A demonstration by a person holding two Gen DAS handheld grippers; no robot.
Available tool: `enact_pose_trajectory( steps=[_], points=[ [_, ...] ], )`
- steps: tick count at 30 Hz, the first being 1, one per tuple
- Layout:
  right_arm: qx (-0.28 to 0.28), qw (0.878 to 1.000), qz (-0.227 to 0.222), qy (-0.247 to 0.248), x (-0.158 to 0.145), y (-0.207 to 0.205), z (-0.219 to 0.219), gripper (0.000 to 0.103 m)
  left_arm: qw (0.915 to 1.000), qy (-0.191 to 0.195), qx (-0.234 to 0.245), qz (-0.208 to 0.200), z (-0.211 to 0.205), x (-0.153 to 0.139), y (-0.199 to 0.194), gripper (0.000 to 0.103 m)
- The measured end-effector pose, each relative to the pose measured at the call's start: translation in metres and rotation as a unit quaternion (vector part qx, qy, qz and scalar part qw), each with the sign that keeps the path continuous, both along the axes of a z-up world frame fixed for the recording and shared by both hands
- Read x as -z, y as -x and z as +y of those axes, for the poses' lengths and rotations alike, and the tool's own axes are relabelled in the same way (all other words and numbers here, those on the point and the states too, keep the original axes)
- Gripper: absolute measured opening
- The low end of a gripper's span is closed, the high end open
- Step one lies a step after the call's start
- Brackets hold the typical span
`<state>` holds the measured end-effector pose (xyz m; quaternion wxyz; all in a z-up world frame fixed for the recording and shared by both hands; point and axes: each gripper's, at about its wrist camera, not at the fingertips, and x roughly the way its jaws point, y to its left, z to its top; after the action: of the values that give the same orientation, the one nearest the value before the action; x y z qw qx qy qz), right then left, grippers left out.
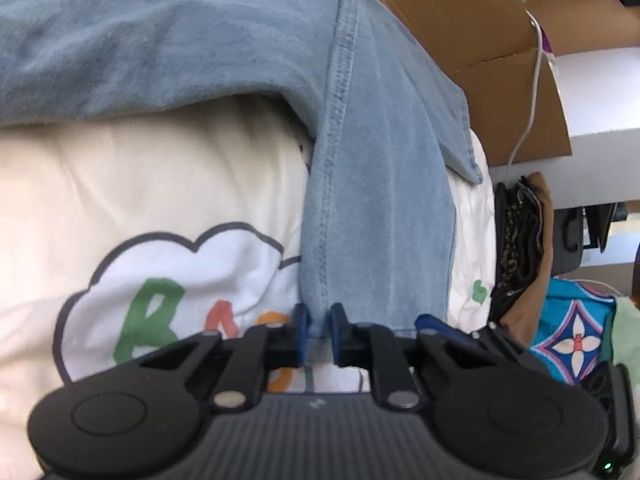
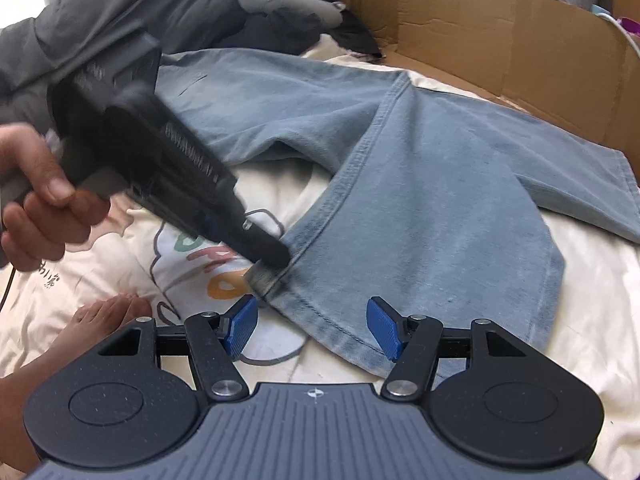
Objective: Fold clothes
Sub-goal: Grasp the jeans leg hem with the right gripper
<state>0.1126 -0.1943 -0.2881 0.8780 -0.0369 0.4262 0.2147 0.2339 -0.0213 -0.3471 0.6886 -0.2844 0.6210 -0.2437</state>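
Open bed cover [image 2: 580, 300] lies bare at four o'clock of the blue shirt [image 2: 440, 184] — free passage there. Cardboard boxes [image 2: 500, 32] wall off twelve to two o'clock. Dark clothes [image 2: 120, 12] crowd eleven o'clock. The left tool [image 2: 266, 266] and its hand [image 2: 36, 196] block nine o'clock — a bare foot [image 2: 108, 320] sits at eight.

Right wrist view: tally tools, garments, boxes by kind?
Tools: 2, left tool shut on blue shirt, right tool open
Blue garments: 1
Grey garments: 1, grey pile
Cardboard boxes: 1, box
Total: 5
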Motion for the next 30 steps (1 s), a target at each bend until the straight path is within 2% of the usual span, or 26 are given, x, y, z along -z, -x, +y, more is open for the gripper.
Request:
enact_pose_trajectory(
  steps=[4, 6, 8, 10, 12, 14, 17, 21, 24, 27, 30],
  points=[
    [-0.009, 1.000, -0.007, 0.013, 0.000, -0.007, 0.008, 0.064, 0.9995, 0.028, -0.001, -0.011, -0.003, -0.013, -0.006, 0.008],
    [-0.005, 1.000, -0.010, 0.021, 0.001, -0.012, 0.010, 0.060, 0.9991, 0.038, 0.002, -0.017, -0.007, -0.019, -0.010, 0.008],
    [0.000, 0.999, -0.013, 0.030, 0.002, -0.016, 0.011, 0.051, 0.9987, 0.045, 0.005, -0.021, -0.011, -0.024, -0.014, 0.008],
    [0.008, 0.999, -0.014, 0.038, 0.005, -0.020, 0.011, 0.050, 0.9983, 0.052, 0.004, -0.024, -0.014, -0.026, -0.017, 0.008],
    [0.008, 0.999, -0.020, 0.042, 0.005, -0.022, 0.010, 0.044, 0.9979, 0.059, 0.003, -0.027, -0.017, -0.029, -0.020, 0.008],
    [0.006, 0.999, -0.027, 0.046, 0.004, -0.023, 0.009, 0.020, 0.9976, 0.062, 0.003, -0.031, -0.021, -0.031, -0.024, 0.008],
    [0.014, 0.998, -0.043, 0.044, -0.004, -0.027, 0.000, 0.008, 0.9973, 0.064, 0.004, -0.035, -0.025, -0.034, -0.026, 0.008],
    [0.039, 0.997, -0.056, 0.038, -0.020, -0.038, -0.025, 0.005, 0.9964, 0.066, 0.009, -0.053, -0.024, -0.045, -0.032, 0.010],
    [0.067, 0.995, -0.065, 0.043, -0.035, -0.052, -0.047, 0.005, 0.9948, 0.038, 0.005, -0.095, -0.020, -0.059, -0.039, 0.016],
    [0.093, 0.991, -0.076, 0.053, -0.049, -0.067, -0.070, 0.005, 0.9941, 0.031, -0.009, -0.103, -0.011, -0.063, -0.051, 0.016],
    [0.113, 0.988, -0.084, 0.063, -0.058, -0.083, -0.092, 0.005, 0.9924, 0.005, -0.017, -0.122, -0.002, -0.067, -0.063, 0.017]
  ],
)
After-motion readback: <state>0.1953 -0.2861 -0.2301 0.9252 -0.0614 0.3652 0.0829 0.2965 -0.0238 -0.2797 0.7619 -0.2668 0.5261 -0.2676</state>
